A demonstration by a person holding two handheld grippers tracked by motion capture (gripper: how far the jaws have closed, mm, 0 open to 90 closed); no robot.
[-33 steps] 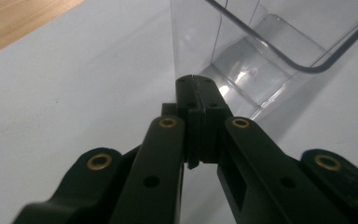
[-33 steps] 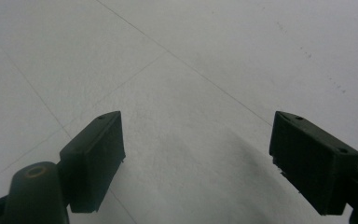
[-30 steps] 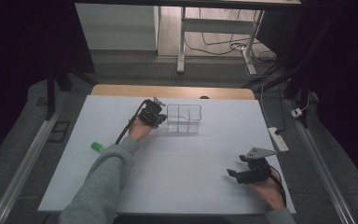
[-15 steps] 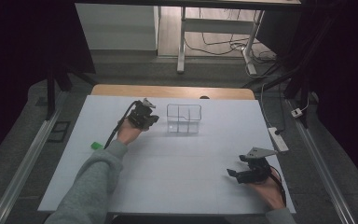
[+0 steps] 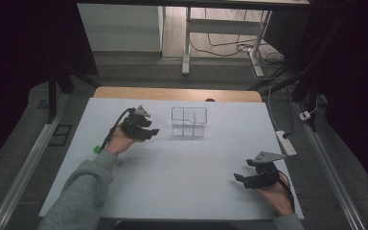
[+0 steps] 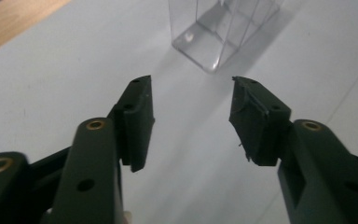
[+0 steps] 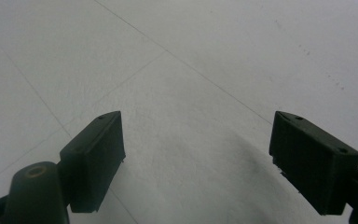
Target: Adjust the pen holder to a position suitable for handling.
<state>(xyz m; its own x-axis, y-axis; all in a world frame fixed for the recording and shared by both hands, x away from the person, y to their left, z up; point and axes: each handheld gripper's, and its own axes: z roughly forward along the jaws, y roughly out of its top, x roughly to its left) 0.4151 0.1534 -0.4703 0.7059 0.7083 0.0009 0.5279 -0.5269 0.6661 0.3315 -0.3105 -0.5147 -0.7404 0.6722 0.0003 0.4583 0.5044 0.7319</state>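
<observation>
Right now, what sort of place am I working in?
Likely a lab or recording room set up for tabletop tests: a white-covered table, dark curtains around it, a power strip beside it, and loose cables on the floor behind.

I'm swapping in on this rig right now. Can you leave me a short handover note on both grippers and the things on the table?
Left gripper: its jaws have just been opening, nothing between them; it sits left of the clear plastic divided box, apart from it.
Right gripper: open, empty, low over the white table sheet at the near right.
Small green piece: lies by the left sleeve.
Done: the box stands upright near the far edge, released.
Left: I cannot tell what goes in the box; its contents are not clear.
</observation>
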